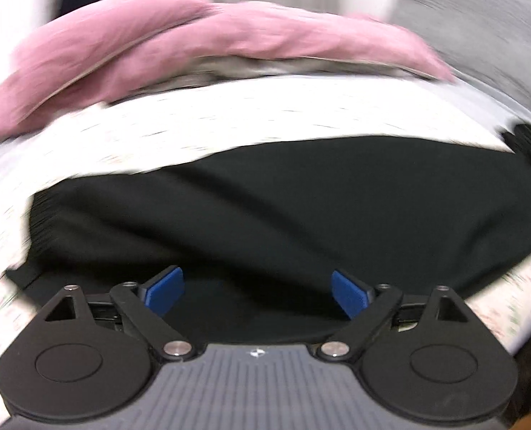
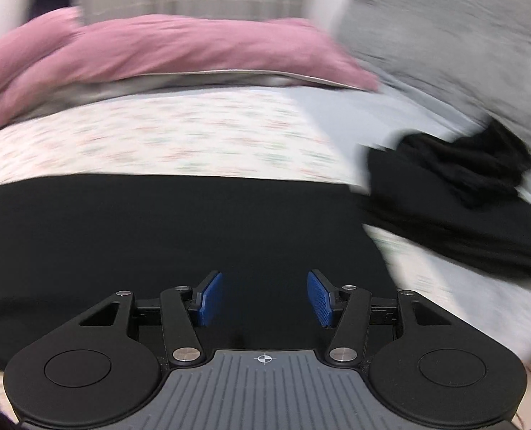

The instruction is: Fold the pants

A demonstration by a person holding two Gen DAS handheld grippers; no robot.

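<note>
Pants flat across floral sheet; left gripper spread wide, right gripper parted, nothing clamped.

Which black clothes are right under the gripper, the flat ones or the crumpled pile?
The flat black pants, spread right below the right gripper. The crumpled black pile sits farther off.
</note>
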